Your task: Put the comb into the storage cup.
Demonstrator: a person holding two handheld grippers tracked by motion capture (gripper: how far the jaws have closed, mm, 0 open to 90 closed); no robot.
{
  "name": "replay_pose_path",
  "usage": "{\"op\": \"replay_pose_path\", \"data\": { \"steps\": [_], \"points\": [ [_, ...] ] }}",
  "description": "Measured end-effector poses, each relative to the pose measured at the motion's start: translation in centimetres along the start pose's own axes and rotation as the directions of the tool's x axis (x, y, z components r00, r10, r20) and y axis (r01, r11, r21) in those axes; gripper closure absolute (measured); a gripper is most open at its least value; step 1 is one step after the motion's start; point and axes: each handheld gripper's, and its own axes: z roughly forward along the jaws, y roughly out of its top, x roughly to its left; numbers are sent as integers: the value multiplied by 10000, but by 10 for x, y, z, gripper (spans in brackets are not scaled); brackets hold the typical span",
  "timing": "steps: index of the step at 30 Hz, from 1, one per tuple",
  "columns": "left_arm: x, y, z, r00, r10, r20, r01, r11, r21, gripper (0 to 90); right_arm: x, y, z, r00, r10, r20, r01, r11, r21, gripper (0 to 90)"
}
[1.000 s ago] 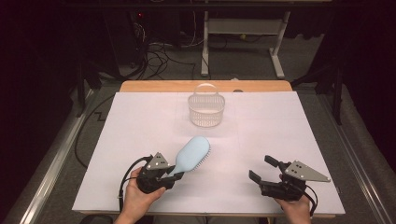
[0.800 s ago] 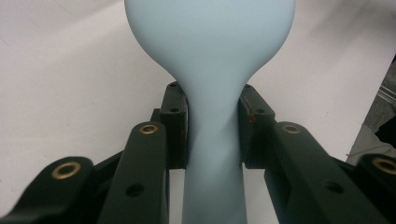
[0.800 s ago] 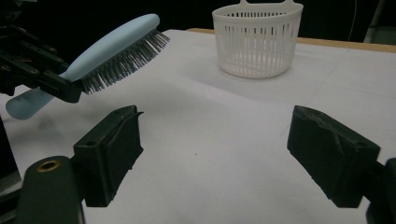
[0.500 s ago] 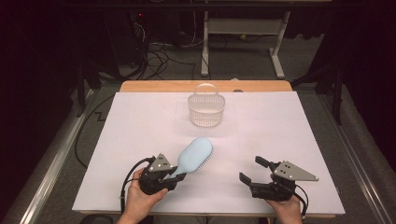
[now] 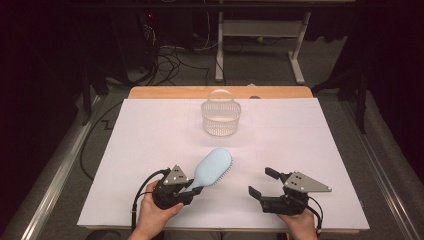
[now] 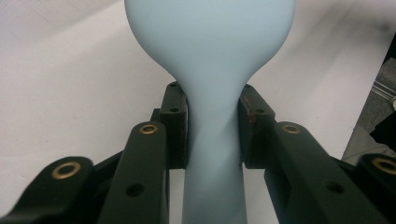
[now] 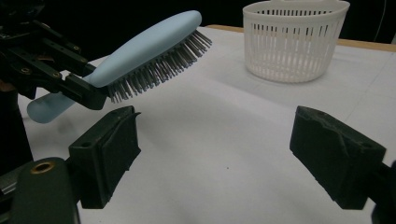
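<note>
Hairbrush [image 5: 214,167] clamped by the handle in left gripper [image 5: 186,190].
Head is angled toward the basket [image 5: 220,118]; right gripper [image 5: 260,182] is held beside it, jaws apart, just opened wider, nothing between.

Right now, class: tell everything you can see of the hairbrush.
The hairbrush is pale blue, smooth plastic by its look, with an oval head, dark bristles and a narrow handle. The left gripper clamps the handle at its neck. It is held off the white table, head tilted up towards the basket, bristles facing down.
</note>
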Motion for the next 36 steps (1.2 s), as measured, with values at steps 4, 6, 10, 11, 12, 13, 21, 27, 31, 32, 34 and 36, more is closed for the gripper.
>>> {"op": "replay_pose_path", "data": {
  "steps": [4,6,10,11,12,13,21,27,31,32,34,36],
  "points": [
    [-1,1,0,10000,12,2,-12,10000,-44,690,3,2,6,9997,78,-240,-78,10000,27,161],
    [-1,1,0,10000,45,-2,-45,10000,-41,689,5,3,9,9994,70,-335,-68,10000,57,161],
    [-2,1,1,10000,76,-10,-76,10000,-65,690,8,5,15,9983,139,-574,-136,9999,59,160],
    [-2,2,1,10000,95,-7,-95,9999,-82,690,8,5,17,9979,164,-625,-161,9999,64,161],
    [-3,2,1,9999,117,2,-117,9999,-93,689,9,6,18,9976,166,-679,-160,9998,84,160],
    [-3,2,1,9999,123,9,-122,9999,-113,690,10,6,20,9973,188,-713,-182,9998,93,160],
    [-7,5,2,9995,288,92,-286,9994,-179,689,17,10,33,9936,259,-1103,-239,9995,196,160],
    [-11,8,4,9992,388,140,-384,9989,-258,689,21,12,41,9908,351,-1305,-312,9990,319,158],
    [-13,9,5,9989,438,194,-432,9987,-286,690,22,13,46,9890,496,-1396,-441,9981,426,158],
    [-14,10,6,9988,455,201,-449,9986,-277,689,22,13,47,9884,540,-1419,-482,9979,442,158],
    [-15,10,6,9986,484,210,-478,9985,-273,689,23,14,49,9874,587,-1470,-522,9975,473,157],
    [-16,11,7,9985,497,233,-491,9984,-289,689,23,15,51,9869,629,-1487,-559,9972,506,158]
  ]
}}
